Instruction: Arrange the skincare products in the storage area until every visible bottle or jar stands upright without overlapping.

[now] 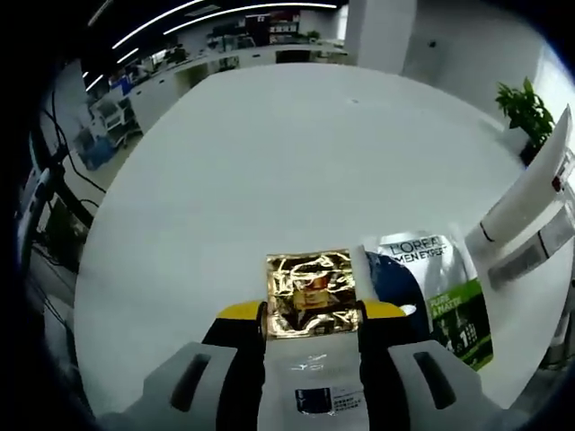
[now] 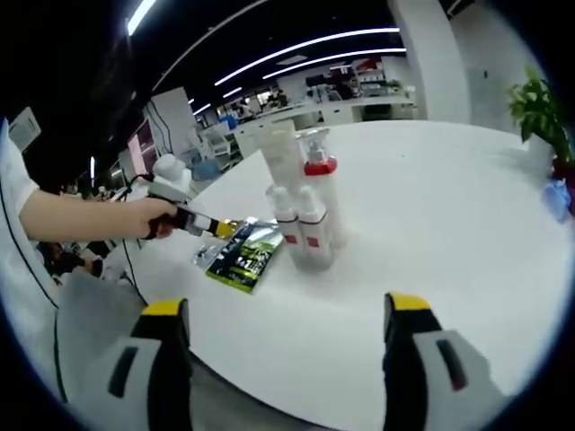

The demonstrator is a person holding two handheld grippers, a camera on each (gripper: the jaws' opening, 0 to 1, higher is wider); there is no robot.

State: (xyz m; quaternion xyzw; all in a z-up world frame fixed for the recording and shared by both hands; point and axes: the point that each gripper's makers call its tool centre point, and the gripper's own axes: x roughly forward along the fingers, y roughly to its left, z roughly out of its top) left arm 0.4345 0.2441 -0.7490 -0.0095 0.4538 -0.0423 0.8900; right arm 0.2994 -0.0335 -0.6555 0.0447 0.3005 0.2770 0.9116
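At the bottom centre of the left gripper view, the left gripper (image 1: 312, 312) is clenched on a flat sachet with a crinkled gold foil top (image 1: 310, 294), and just to its right a grey, blue and green L'Oréal Men Expert packet (image 1: 443, 292) lies flat on the round white table (image 1: 269, 162). In the right gripper view the right gripper (image 2: 286, 314) hangs released at the bottom, its jaws wide apart. Above it, mid-frame, a cluster of white bottles with red trim (image 2: 304, 193) stands upright, seemingly touching one another, and a person's hand (image 2: 153, 215) holds the other gripper at centre left.

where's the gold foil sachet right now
In the left gripper view the gold foil sachet sits between the left gripper's jaws, low on the white table, beside the L'Oreal sachet.
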